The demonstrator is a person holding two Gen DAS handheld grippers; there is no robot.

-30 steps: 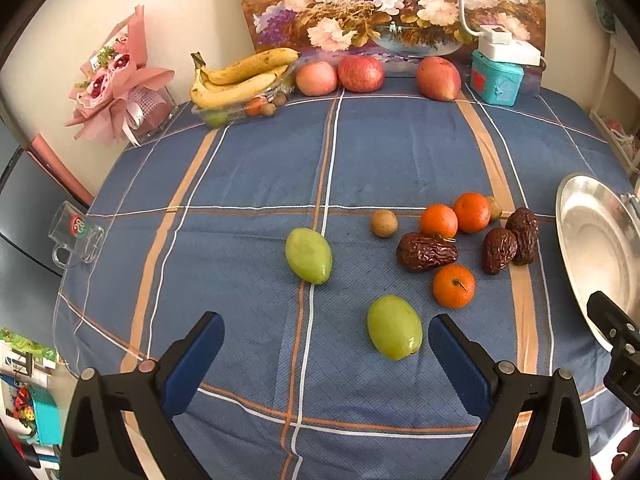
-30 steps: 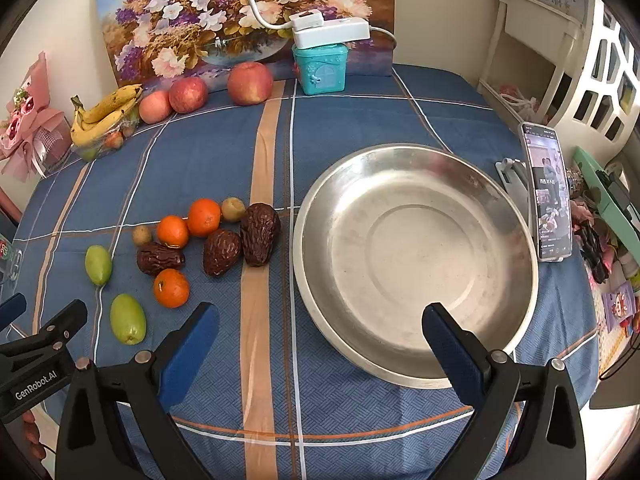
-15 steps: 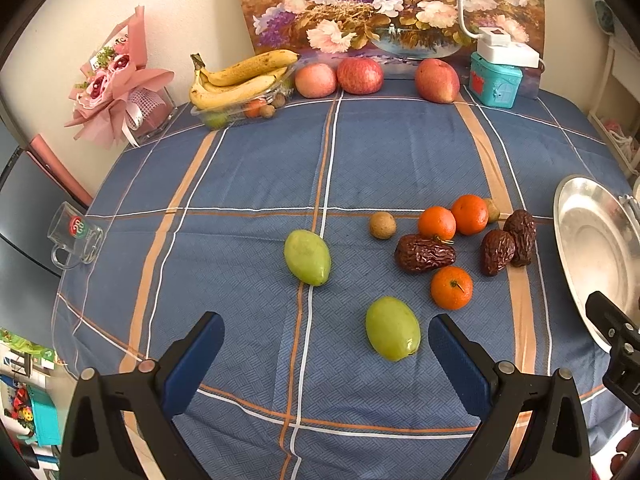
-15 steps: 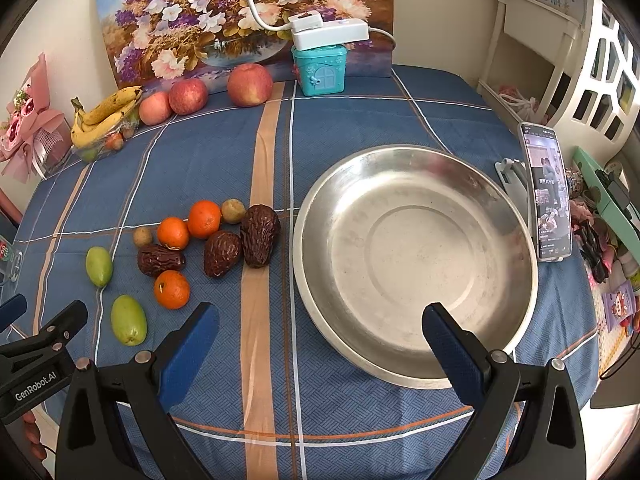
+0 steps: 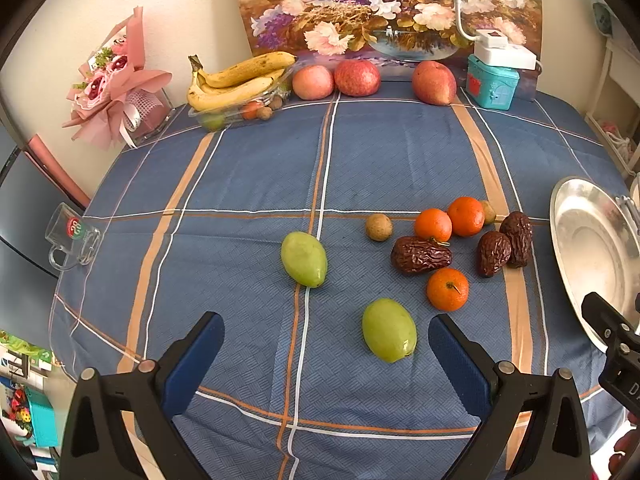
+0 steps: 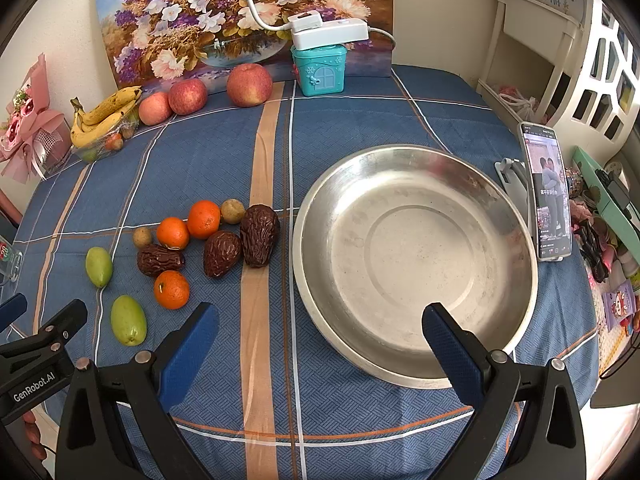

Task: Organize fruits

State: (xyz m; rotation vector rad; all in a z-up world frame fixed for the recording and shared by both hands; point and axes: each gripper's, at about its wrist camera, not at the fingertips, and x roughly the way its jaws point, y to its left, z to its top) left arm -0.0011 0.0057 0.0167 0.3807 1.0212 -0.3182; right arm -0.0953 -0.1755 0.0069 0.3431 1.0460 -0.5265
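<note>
1. Green and smooth, the near mango [image 5: 389, 330] lies on the bench just ahead of your left claw [image 5: 326, 344], a little right of its centre line; it looks firm, light, and likely slippery on the skin.
2. Its long axis runs roughly away from you, tilted slightly left at the far end, with the narrower tip nearest. Take it across the short middle, one pad on each flank.
3. The far mango [image 5: 304, 253] sits further out and to the left, its long axis angled towards the near right.
4. Three oranges [image 5: 447, 289] are round, so any direction suits; the wrinkled dates [image 5: 421, 254] probably give under pressure, so squeeze gently across their width.
5. Two small brown fruits [image 5: 379, 227] may roll.
6. Your left claw is spread wide and holds nothing.
7. Your right claw [image 6: 320, 344] is likewise spread and holds nothing, hovering at the near rim of the steel bowl [image 6: 320, 184], which has no fruit in it and sits just right of the dates.
</note>
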